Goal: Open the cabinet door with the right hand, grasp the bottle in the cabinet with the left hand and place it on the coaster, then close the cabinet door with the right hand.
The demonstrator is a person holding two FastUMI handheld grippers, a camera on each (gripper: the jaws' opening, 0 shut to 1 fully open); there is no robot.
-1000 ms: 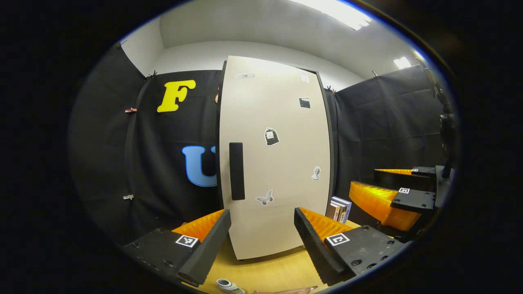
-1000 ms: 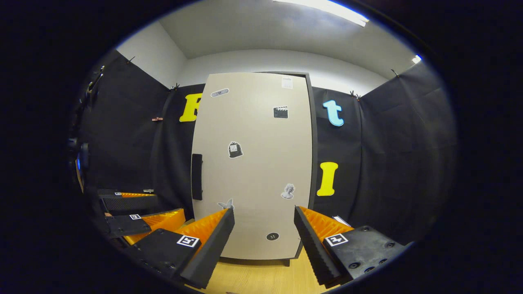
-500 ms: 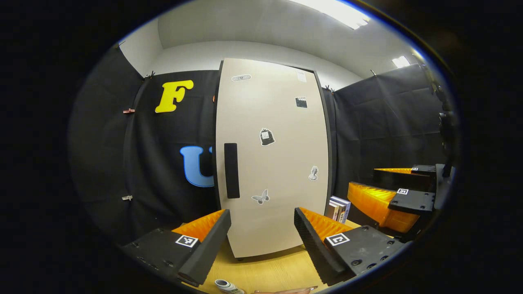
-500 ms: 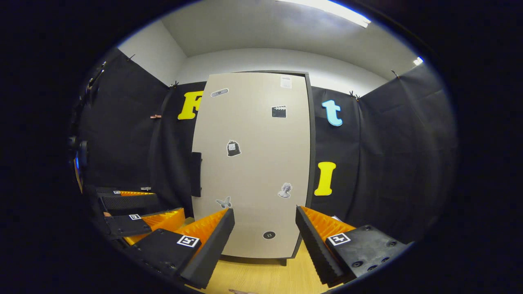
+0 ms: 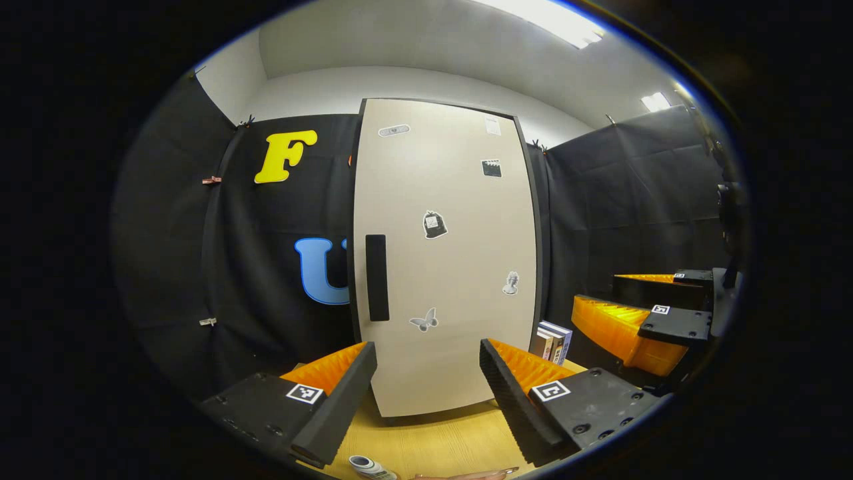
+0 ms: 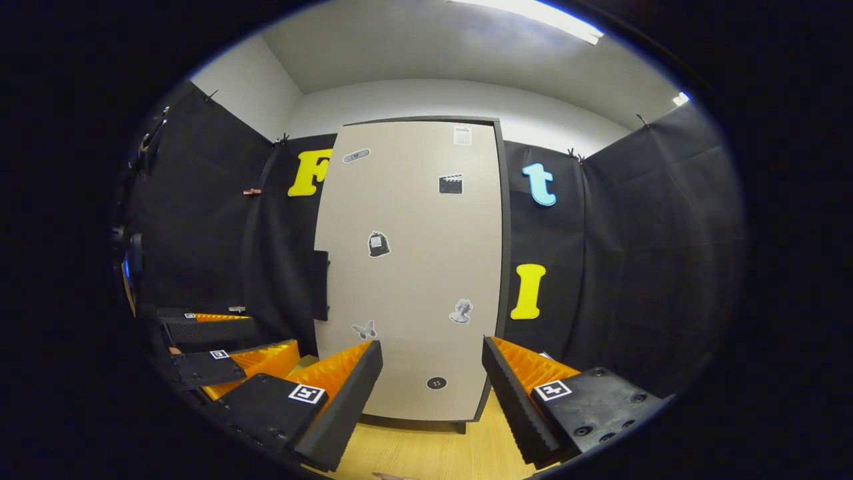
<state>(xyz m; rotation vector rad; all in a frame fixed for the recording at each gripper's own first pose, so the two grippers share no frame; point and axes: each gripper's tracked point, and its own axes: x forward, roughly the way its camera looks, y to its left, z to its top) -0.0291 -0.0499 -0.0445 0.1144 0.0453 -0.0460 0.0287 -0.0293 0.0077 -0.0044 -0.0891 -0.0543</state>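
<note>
Cabinet door (image 5: 446,253) sits dead center in both views, looks closed, with its dark handle (image 5: 376,277) on the left edge just above the left gripper (image 5: 428,390). Both the left gripper and the right gripper (image 6: 432,397) are spread wide with nothing between the fingers. There's a bottle (image 5: 370,467) lying at the bottom edge of the left gripper view, on the wooden tabletop (image 5: 440,443) just below the fingers.

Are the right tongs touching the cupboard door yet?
Apart. In the right gripper view the right tongs are open and stand short of the cabinet door, with bare table between them. The handle is untouched.
</note>
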